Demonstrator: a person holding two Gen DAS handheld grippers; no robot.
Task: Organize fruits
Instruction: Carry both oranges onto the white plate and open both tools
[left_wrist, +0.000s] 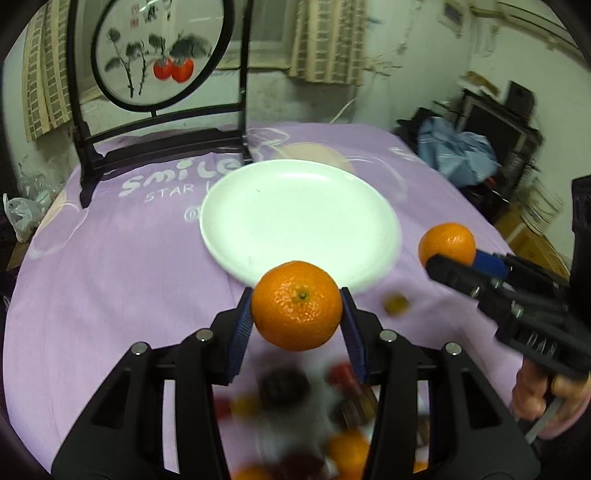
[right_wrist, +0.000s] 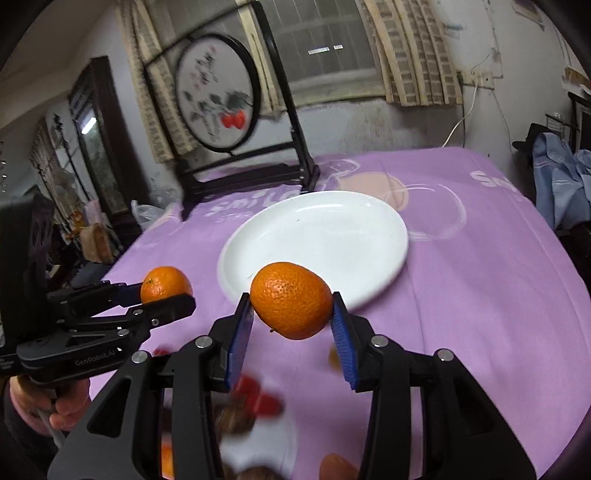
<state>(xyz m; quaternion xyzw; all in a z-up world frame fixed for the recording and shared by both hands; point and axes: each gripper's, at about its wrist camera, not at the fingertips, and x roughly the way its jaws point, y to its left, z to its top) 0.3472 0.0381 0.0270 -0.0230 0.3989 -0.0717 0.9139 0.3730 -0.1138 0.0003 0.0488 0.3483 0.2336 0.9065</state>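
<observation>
A: How far along is it?

B: The plate (left_wrist: 258, 236) mid-table is bare. Each gripper clamps one orange: left gripper (left_wrist: 297, 314) on its orange (left_wrist: 297, 304), right gripper (right_wrist: 293, 314) on the other orange (right_wrist: 291, 299), both in the air near the plate's near rim.

A: What's left?

B: Setting both down, then the blurred fruit pile (left_wrist: 295, 413) at the near edge.

A: Do the views differ?

B: Only the left shows a stem end; the right shows a window (right_wrist: 325, 48).

Orange (right_wrist: 291, 300) in right hand-held gripper (right_wrist: 293, 325)
</observation>
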